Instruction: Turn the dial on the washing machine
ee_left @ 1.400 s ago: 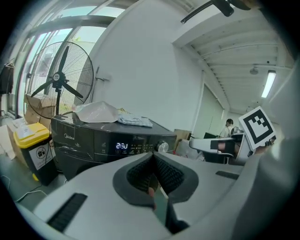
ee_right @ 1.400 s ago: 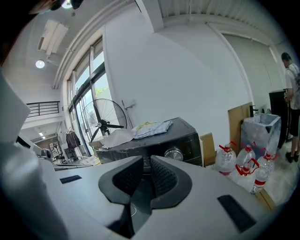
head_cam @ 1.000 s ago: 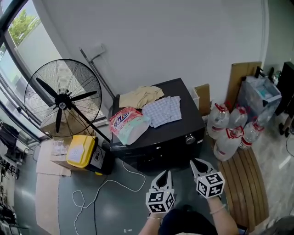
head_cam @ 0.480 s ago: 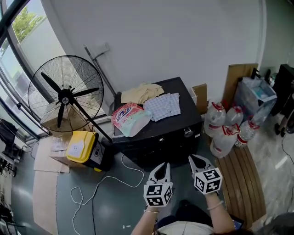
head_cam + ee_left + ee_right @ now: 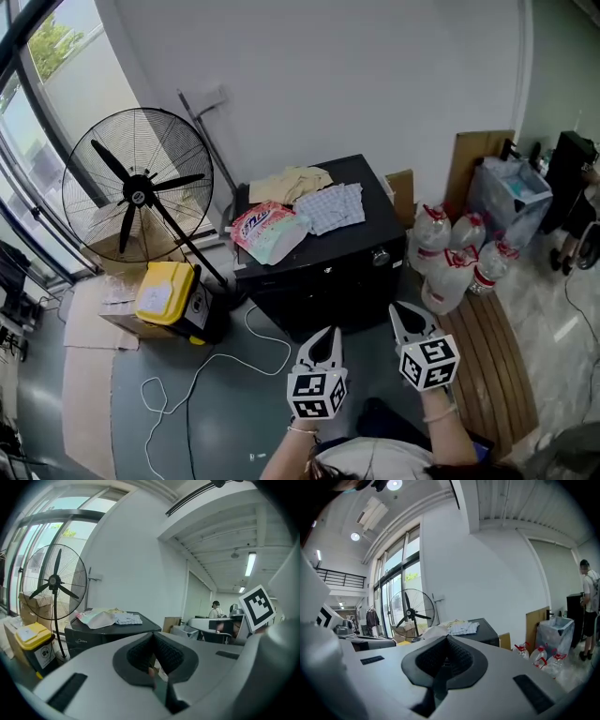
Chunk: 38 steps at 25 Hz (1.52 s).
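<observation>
Left tongs (image 5: 324,335) were closed, pads together, nothing between them. Right tongs (image 5: 401,309) were the same: shut and empty, confirmed in the right gripper view (image 5: 445,641). Both were held out in front of the person, low in the head view, aimed roughly level at the washer (image 5: 323,281). They were well apart from it, with bare floor (image 5: 216,394) between. The dial (image 5: 380,256) sat on the washer's front panel near the upper right corner, untouched, and the right tongs were the nearer pair. I couldn't find the dial in either gripper view, since the tongs' own bodies covered that part of the panel, and its setting was too small to read. Clothes (image 5: 323,202) and a bag (image 5: 267,234) lay on the washer's top, clear of the panel. Bottles (image 5: 450,258) stood just right of the washer and a fan (image 5: 136,192) stood off to its left. My read: this was the approach step, with no reach started. The next move probably called for the right tongs to open wide enough to straddle the dial, close in square to the panel at dial height, clamp on the rim, then roll the wrist. The bottles beside that corner looked like the thing to watch. The left tongs seemed to have no job here.
</observation>
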Motion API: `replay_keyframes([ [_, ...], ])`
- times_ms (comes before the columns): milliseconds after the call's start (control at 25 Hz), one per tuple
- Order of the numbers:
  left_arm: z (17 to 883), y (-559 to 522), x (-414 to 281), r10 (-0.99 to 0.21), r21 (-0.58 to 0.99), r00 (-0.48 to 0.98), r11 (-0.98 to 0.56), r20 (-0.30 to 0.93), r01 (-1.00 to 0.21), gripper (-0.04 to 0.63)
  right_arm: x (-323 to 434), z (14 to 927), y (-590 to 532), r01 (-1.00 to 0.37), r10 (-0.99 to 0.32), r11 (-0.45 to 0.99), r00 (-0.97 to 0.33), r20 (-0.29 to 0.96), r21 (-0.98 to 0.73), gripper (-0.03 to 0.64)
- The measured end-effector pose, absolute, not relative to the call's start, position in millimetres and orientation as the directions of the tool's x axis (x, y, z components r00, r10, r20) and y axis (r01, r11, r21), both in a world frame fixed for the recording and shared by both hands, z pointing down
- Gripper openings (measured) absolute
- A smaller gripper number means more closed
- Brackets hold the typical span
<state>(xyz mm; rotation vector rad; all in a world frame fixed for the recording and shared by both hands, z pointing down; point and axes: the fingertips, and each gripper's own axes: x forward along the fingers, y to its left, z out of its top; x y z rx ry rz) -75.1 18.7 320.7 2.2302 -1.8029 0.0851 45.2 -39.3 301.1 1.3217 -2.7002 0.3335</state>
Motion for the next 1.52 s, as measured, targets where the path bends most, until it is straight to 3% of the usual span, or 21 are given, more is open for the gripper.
replay_keyframes([
  [800,243.8,105.6,-77.4,-0.972,0.071,0.216,-0.21,0.091,-0.975,0.017,63.0,247.2,50.2,-0.801,-0.793,0.592,-0.598,0.113,-0.088,0.026],
  [1520,226.2,160.1,-70.1,-0.973,0.042,0.226,-0.224,0.042,-0.974,0.017,70.9,225.4,113.7,-0.806,-0.804,0.591,-0.592,0.06,-0.04,0.026],
])
